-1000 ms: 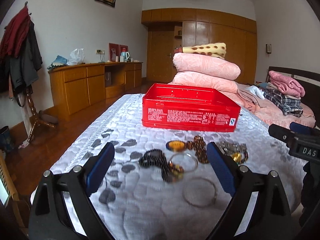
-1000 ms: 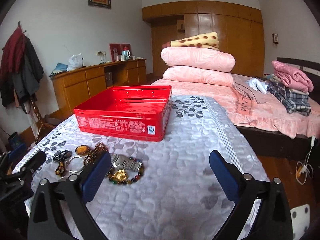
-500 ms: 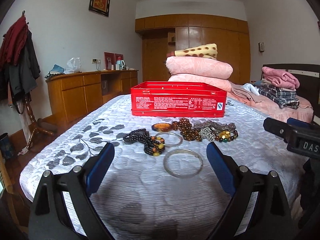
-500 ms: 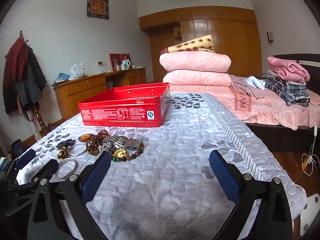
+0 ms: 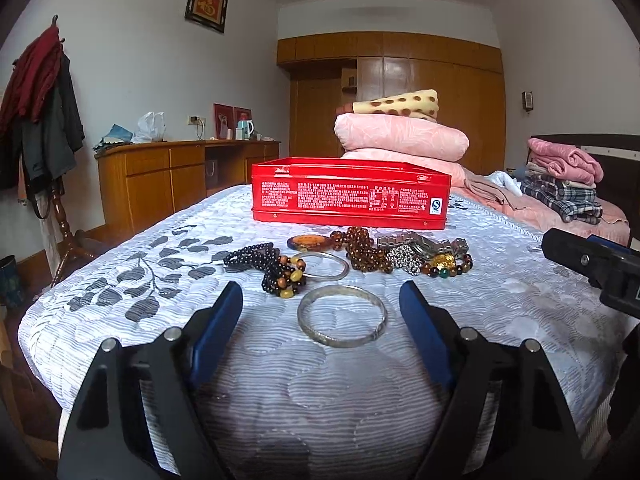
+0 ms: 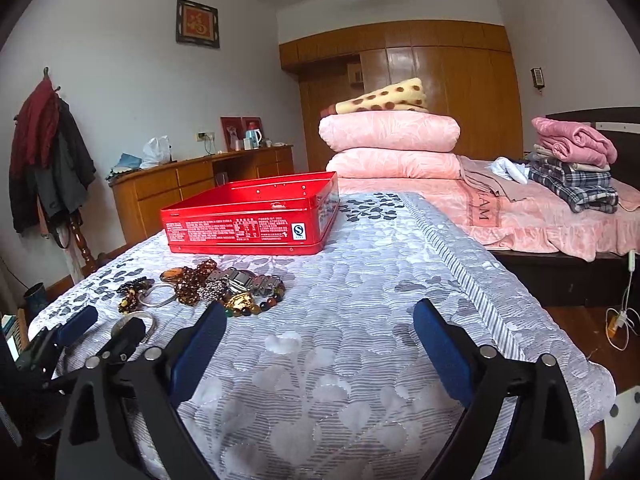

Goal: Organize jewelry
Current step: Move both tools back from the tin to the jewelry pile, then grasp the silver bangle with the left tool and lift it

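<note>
Left tool (image 5: 320, 308): seen with jaws apart and closing; the nearest silver bangle (image 5: 342, 316) lies flat on the bed (image 5: 120, 304) just ahead of the blue pads, which are not yet pressed on it.
Right tool (image 6: 320, 328): held with jaws wide and closing a little; only bare quilt is framed between the fingers, and nothing is gripped.
Jewelry: gathered in a loose cluster near the front of the bed — a dark bead bracelet (image 5: 276, 268), a second bangle (image 5: 326, 266), an amber pendant (image 5: 308, 242), brown beads (image 5: 362, 250), a metal link band (image 5: 420, 246) and a mixed-stone bracelet (image 5: 446, 268).
Red tin (image 5: 351, 194): set open beyond the cluster, well apart from the nearest bangle; it is judged to be the place for the pieces.
Step in hand: the first pick-up is judged to be under way, with the left tool lined up on the nearest bangle.
Next move: a low, level approach is called for, so that one pad can be slid under or against the thin rim before closing; a slip on the soft quilt is likely.
Left view only: the bangle is shown whole, and the tin's inside is hidden.
Right view only: the tin's empty inside is shown, and the left tool (image 6: 100, 330) is seen over the bangle.
</note>
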A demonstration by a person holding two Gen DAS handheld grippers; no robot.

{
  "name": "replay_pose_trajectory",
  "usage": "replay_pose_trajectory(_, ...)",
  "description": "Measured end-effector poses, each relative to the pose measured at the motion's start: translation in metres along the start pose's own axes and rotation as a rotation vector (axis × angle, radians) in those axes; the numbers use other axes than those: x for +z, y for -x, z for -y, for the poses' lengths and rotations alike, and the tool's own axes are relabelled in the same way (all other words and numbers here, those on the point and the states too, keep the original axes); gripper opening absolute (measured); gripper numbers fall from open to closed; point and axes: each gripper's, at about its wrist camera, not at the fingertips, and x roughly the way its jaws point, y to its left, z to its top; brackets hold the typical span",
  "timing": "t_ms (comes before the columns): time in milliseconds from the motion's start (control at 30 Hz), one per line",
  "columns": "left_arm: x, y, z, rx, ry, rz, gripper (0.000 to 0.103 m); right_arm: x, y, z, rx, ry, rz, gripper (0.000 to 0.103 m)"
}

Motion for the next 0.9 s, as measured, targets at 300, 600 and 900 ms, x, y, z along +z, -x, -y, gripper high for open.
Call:
replay_pose_trajectory(300, -0.002, -0.005, 0.0, -0.007, 0.001, -0.035, 0.067, -0.005, -0.002, -0.002, 0.008, 0.009, -0.014, 0.085)
replay_pose_trajectory(600, 0.002, -0.013, 0.006, -0.002, -0.02, -0.085, 0.052, -0.005, -0.005, -0.002, 0.012, 0.004, -0.033, 0.085)
replay_pose_trajectory(900, 0.003, -0.011, 0.006, -0.023, -0.009, -0.09, 0.047, -0.002, -0.005, -0.005, 0.028, 0.005, -0.04, 0.082)
